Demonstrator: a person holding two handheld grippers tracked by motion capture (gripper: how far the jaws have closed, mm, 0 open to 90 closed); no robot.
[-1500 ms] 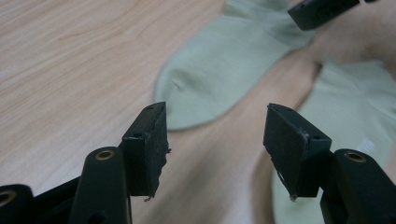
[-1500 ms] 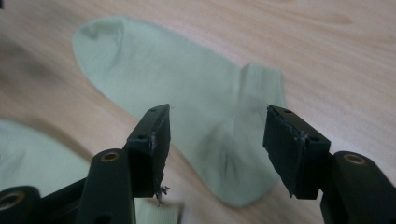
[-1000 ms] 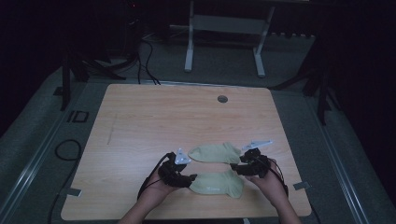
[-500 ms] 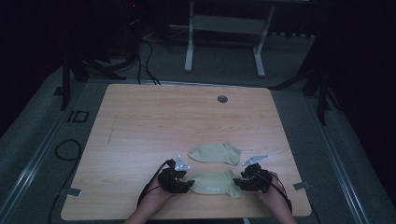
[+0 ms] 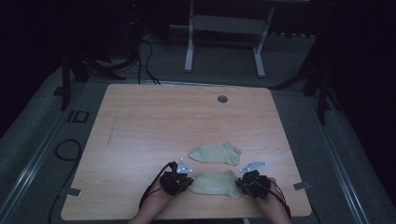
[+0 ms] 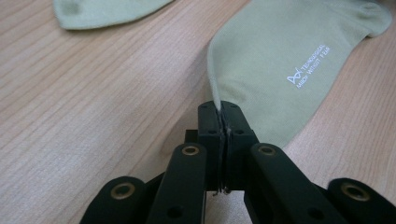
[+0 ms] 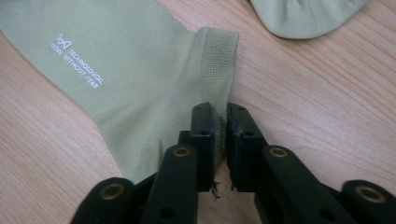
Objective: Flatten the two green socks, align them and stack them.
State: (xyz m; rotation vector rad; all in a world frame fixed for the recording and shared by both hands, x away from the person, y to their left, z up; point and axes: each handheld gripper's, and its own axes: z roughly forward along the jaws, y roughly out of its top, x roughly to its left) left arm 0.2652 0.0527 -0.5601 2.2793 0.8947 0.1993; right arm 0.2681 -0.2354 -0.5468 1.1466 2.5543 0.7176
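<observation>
Wooden table, light grain, rectangular, with round grommet near far edge. Grey carpeted floor around it; white frame legs beyond far side.

Pale green near sock flat on table close to near edge, between both grippers; white lettering printed on its upper face. Matching far sock flat just beyond it, close by but apart.

Left gripper at left end of near sock; in left gripper view, jaws just closed, pressed together with thin edge of sock fabric pinched between pads.

Right gripper at right end of same sock, at ribbed cuff; in right gripper view, jaws just closed, nearly together, cuff edge clamped between them.

Hands on both gripper bodies, entering from bottom edge of high view. Black cable trailing from left gripper.
</observation>
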